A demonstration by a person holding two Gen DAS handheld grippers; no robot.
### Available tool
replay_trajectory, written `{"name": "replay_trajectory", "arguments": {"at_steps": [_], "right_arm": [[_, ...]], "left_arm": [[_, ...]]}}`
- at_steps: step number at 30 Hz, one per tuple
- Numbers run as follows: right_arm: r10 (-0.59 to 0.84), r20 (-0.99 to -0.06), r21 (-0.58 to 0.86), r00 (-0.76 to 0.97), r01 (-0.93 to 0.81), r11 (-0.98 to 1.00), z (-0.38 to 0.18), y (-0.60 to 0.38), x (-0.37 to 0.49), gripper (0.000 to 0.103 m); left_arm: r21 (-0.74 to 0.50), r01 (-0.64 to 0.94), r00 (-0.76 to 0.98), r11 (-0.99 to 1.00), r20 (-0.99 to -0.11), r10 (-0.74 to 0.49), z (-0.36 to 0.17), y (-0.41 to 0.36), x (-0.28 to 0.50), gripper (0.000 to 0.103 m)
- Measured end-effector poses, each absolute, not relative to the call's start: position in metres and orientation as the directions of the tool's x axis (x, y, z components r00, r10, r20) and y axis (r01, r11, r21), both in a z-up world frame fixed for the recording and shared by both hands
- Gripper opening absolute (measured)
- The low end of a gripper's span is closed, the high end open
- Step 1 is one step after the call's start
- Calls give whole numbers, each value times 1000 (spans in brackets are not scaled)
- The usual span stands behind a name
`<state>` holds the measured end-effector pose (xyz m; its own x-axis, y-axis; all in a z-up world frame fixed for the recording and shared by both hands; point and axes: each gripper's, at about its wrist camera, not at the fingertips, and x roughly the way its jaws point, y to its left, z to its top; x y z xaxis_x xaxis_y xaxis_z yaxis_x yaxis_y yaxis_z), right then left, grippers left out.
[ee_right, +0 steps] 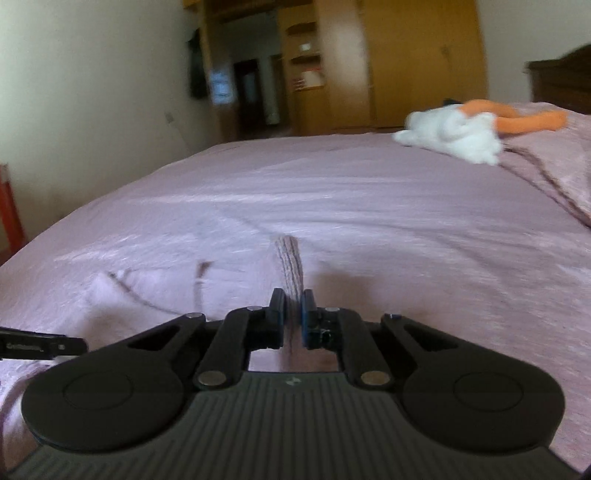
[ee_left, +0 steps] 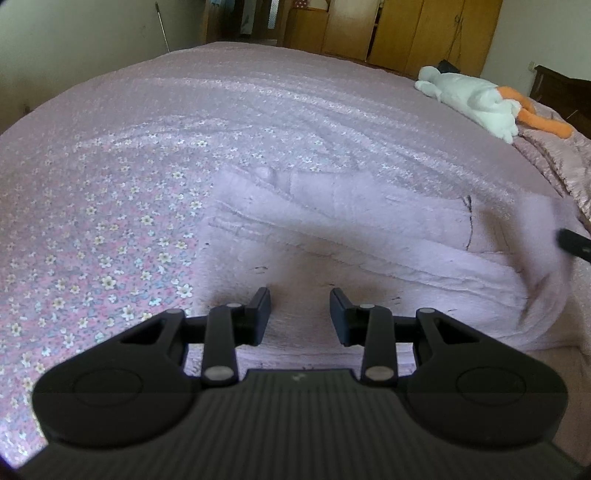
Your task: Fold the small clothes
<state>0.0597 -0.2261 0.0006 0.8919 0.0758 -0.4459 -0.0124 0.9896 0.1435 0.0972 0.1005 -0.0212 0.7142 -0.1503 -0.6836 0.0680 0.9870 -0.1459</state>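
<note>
A bedroom with yellow wooden wardrobes (ee_left: 424,33) behind one bed (ee_left: 147,147) under a pink floral sheet. One pale lilac garment (ee_left: 332,229) lies on it, partly folded — the left claw (ee_left: 300,299) hovers over its near edge, jaws apart. The right claw (ee_right: 293,299) is clamped on a ribbed cuff (ee_right: 290,266) of the garment. One white-and-orange plush toy (ee_left: 476,99) lies far right.

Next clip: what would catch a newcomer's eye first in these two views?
The white and orange plush toy lying at the far right of the floral pink bedspread stands out most. Nearer, a pale lilac garment lies rumpled in front of the open left tool, while the right tool pinches its ribbed cuff.
</note>
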Motion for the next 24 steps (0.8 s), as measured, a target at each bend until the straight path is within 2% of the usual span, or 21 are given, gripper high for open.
{"name": "replay_trajectory", "arguments": {"at_steps": [4,8,10,15,19,24], "right_arm": [[1,-507,159,862,92,983,-20,-261,48,10],[10,-577,225,817,148,963,-43,-282,38,12],[15,-589,239,808,157,958,-49,-285,30,28],[0,-562,250,827,169,953,-39,-281,7,47],[-33,-496,208,867,156,966,-18,-272,-5,48],[54,-491,222,870,64,973,-14,-264,16,48]], "left_arm": [[-137,66,715,988,-684,-143,-23,99,98,37],[-122,70,717,990,-684,-135,-24,97,97,37],[-116,71,717,991,-685,-132,-23,96,96,37],[-116,74,713,990,-689,-134,-23,97,96,37],[-116,72,713,991,-688,-133,-23,98,96,37],[-115,71,715,991,-687,-131,-23,98,96,37]]}}
